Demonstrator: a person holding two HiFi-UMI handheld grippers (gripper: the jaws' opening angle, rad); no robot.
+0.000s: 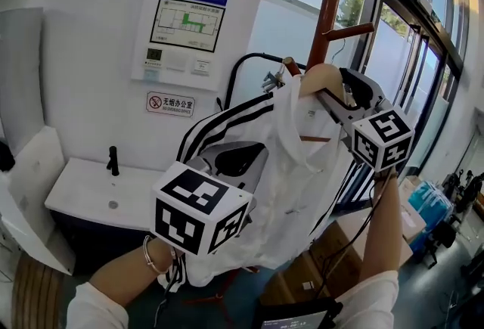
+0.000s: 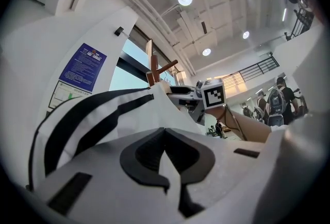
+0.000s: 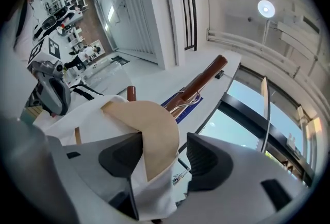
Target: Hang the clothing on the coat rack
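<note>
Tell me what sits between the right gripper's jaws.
The wooden hanger and white shirt, with the right gripper open around them; the right gripper view shows it.

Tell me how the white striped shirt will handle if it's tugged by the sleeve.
Likely floppy: the shirt drapes in folds off the wooden hanger and bunches where the left gripper pinches it. Probably light, as that thin pinch carries the sleeve. A tug may swing hanger and all, since the right gripper stands open around the hanger's end.
</note>
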